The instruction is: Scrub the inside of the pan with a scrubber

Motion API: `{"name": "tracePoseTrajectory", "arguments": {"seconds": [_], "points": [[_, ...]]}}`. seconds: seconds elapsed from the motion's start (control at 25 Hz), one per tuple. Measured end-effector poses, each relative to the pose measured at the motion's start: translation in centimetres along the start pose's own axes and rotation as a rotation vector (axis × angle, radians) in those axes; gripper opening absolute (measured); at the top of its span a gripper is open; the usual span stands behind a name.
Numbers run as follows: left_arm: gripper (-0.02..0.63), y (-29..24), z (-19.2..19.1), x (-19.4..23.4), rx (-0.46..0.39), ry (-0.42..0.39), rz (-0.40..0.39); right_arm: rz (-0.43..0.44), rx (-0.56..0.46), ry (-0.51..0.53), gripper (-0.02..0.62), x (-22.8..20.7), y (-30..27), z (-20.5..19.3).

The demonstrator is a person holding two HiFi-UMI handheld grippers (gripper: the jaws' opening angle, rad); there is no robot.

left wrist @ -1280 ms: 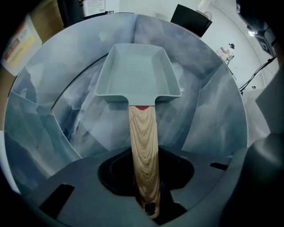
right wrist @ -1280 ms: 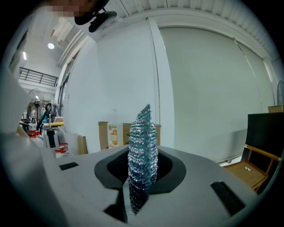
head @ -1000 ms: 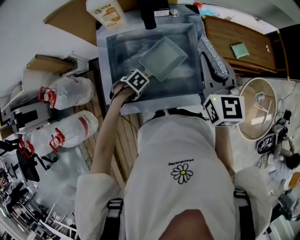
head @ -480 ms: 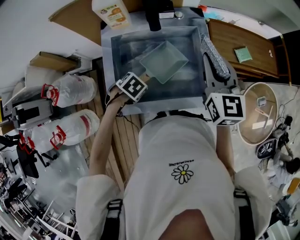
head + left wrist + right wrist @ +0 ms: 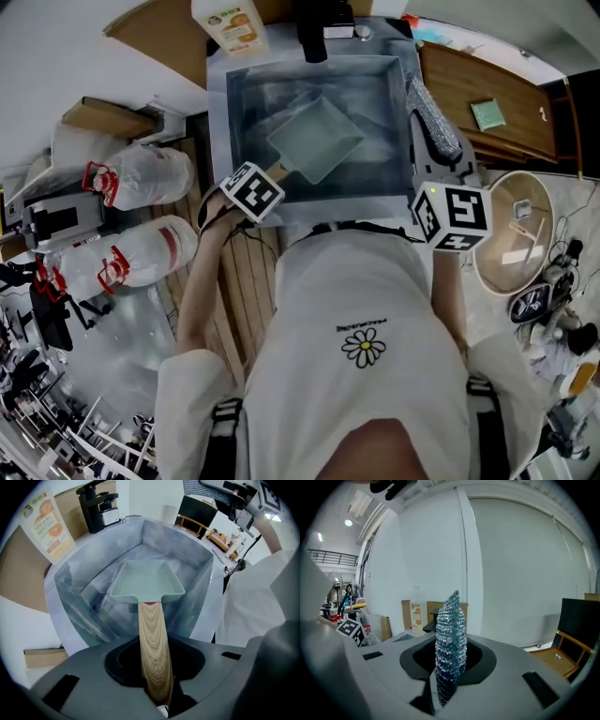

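Note:
A pale green square pan (image 5: 314, 141) with a wooden handle (image 5: 152, 644) lies inside the steel sink (image 5: 239, 122). My left gripper (image 5: 274, 176) is shut on that handle at the sink's near left edge. In the left gripper view the pan (image 5: 145, 581) points away from me, its inside bare. My right gripper (image 5: 427, 155) stands over the sink's right rim, shut on a silvery blue mesh scrubber (image 5: 431, 117). The scrubber (image 5: 450, 639) sticks upright out of the jaws in the right gripper view, apart from the pan.
A carton with an orange print (image 5: 230, 23) and a black fixture (image 5: 314, 28) stand behind the sink. A wooden counter (image 5: 487, 80) with a green pad (image 5: 487, 114) lies to the right. A round bowl (image 5: 511, 234) is lower right, and plastic bags (image 5: 141, 178) lie left.
My left gripper has drawn back toward the person and a little left, taking the pan with it. The right gripper with the scrubber has hardly moved.

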State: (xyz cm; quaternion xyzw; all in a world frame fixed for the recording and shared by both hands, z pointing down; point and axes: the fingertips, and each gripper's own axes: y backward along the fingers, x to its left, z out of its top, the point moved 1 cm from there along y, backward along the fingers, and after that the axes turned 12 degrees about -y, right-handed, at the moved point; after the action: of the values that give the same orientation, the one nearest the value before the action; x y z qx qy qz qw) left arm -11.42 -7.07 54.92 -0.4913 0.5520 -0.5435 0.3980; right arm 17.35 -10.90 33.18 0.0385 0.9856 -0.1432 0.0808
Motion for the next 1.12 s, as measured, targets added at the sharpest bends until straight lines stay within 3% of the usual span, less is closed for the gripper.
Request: {"name": "tracePoseTrajectory", "arguments": {"seconds": [0.32,0.48,0.68,0.88,1.12], "points": [[0.114,-0.5,-0.7,-0.5,-0.017,0.029,0.001,0.03,0.044,0.018,0.063,0.5,-0.5,-0.5],[0.114,-0.7,-0.8,-0.3,-0.016,0.029,0.005,0.087,0.124,0.045,0.063,1.1,-2.1,-1.0],[0.114,-0.9,-1.3,-0.1,-0.005,0.033,0.012,0.202,0.372,0.078,0.063,1.8,-5.6,-4.5],[0.114,-0.9,-1.5,0.1,-0.011,0.029,0.015,0.329,0.715,0.073,0.063,3.5,-9.4,-11.0],[0.114,-1.0,-1.5,0.2,-0.01,0.021,0.024,0.339,1.041,0.118,0.063,4.3,-12.0,-19.0]]}}
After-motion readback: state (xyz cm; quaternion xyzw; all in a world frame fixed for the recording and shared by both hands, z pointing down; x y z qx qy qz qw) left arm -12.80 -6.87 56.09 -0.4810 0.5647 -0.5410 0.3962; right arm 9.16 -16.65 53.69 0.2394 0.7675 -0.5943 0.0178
